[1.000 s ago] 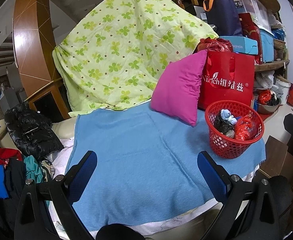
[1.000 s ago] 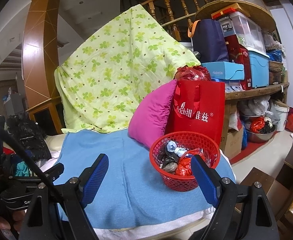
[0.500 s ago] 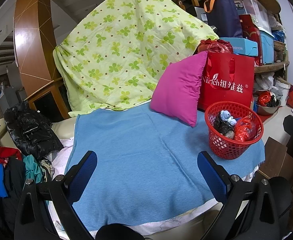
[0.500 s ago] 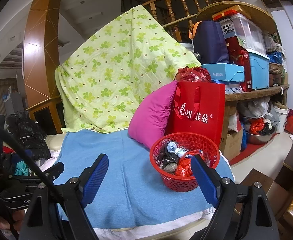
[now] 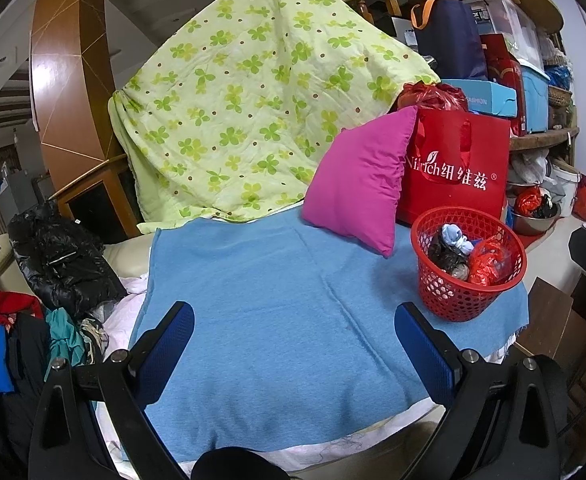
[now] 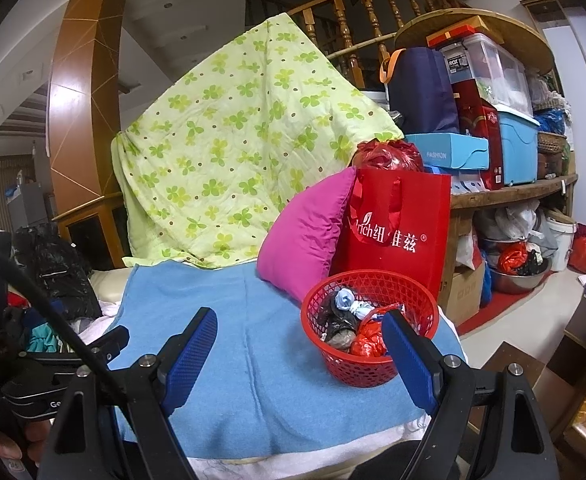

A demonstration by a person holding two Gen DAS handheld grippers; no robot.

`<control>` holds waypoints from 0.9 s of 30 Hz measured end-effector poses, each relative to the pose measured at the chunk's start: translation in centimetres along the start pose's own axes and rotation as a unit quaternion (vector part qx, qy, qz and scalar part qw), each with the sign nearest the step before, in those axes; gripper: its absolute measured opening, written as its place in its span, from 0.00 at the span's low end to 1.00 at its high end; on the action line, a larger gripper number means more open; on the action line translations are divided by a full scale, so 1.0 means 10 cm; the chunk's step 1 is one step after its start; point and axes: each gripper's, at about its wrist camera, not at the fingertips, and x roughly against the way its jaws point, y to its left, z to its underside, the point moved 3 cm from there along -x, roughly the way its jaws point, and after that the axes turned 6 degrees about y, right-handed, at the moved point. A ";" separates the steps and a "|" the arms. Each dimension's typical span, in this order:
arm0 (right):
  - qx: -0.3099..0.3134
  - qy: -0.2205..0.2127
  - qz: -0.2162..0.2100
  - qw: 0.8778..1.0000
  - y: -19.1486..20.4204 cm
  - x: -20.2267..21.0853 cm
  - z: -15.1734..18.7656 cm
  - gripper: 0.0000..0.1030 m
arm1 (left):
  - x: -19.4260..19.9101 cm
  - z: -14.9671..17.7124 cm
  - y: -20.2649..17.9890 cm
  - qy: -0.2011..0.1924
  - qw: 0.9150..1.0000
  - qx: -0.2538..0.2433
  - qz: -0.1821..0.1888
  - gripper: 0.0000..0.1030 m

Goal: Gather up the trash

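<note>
Blue pads, left wrist view: my left gripper [image 5: 293,344] stands released, jaws wide apart with nothing between them, poised over the blue towel [image 5: 277,304].
Reason for hold: I judge the spread jaws to be a waiting posture; no loose scrap lies on the towel within their span.
Red basket: the red mesh basket [image 5: 449,300] sits at 3 o'clock, on the towel's far right corner, well apart from my fingers [image 5: 169,344].
Basket contents: crumpled trash [image 5: 465,252], namely a dark wad, a pale blue knotted piece and a red plastic bag, all below the rim.
Backdrop: the pink cushion [image 5: 361,184] leans against the red paper bag [image 5: 457,168] at 1 o'clock; a red plastic bundle fills that bag's mouth.

Blue pads, right wrist view: my right gripper [image 6: 301,356] is likewise released and empty.
Basket position: the basket [image 6: 345,368] stands at 3 o'clock, partly behind my right finger; whether the pad touches its wall I cannot tell.
Contents seen here: the same wads [image 6: 349,320], heaped toward the near side.
Reason for placement: I judge the basket is kept at the towel's corner [image 6: 221,304] as the collecting point.
Task progress: collection looks all but complete.
</note>
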 end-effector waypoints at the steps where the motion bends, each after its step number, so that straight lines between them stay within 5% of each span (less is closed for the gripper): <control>1: 0.001 0.000 -0.001 1.000 0.02 0.00 0.00 0.84 | 0.00 -0.01 0.00 0.000 1.000 0.001 -0.001 0.97; 27: 0.021 -0.001 -0.005 1.000 0.20 -0.05 0.02 0.84 | -0.04 0.05 0.11 0.000 1.000 0.020 -0.007 0.97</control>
